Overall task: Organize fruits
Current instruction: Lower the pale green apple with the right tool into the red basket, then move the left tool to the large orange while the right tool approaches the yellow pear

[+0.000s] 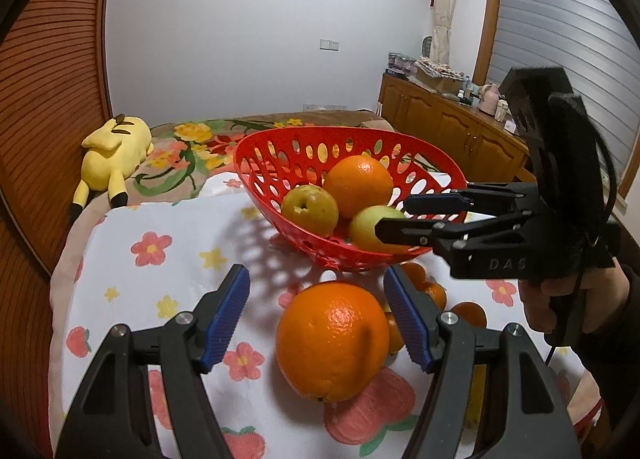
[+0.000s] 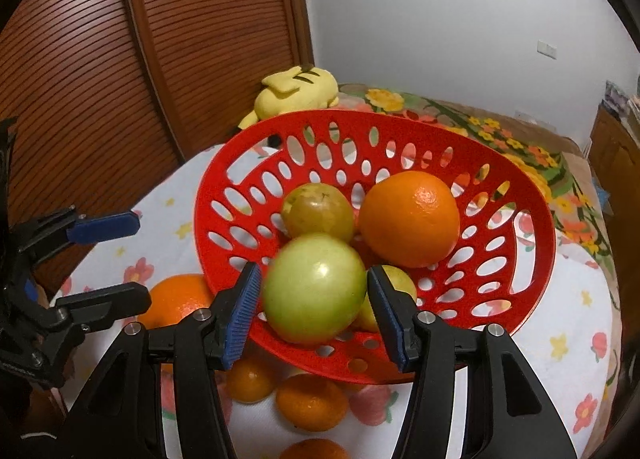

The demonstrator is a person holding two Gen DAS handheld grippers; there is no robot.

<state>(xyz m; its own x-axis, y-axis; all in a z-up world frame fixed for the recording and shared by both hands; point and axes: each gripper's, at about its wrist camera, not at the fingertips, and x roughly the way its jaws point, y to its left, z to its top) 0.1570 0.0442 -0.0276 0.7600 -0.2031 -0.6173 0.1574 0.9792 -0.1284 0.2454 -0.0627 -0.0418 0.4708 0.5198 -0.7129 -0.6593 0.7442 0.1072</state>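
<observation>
Right gripper over the near rim of the red basket, pointing down into it. A green apple sits between my right pads. There is a sliver of daylight on both sides, so I read the jaws as slack around it, not pressing; the apple's edge looks blurred. I judge it is being let go into the basket.

Already in the basket: an orange, a yellow-green apple, and another pale fruit half hidden behind my right pad.

Left gripper is low over the flowered cloth, jaws middling wide around a big orange. The right pad is touching or nearly touching it; the left pad stands well apart. Not held yet. Small tangerines lie on the cloth just in front of the basket.

How to do this well, as I judge it:
- Right: spread wide enough that the apple drops clean, then pull straight back and up. Don't clip the rim; the basket looks light and could tip.
- Watch the apple settle against the others, since it may roll.
- Left: centre the big orange between the pads before closing, squeeze across its widest part, firm but not crushing.
- Keep left clear of right near the basket.
</observation>
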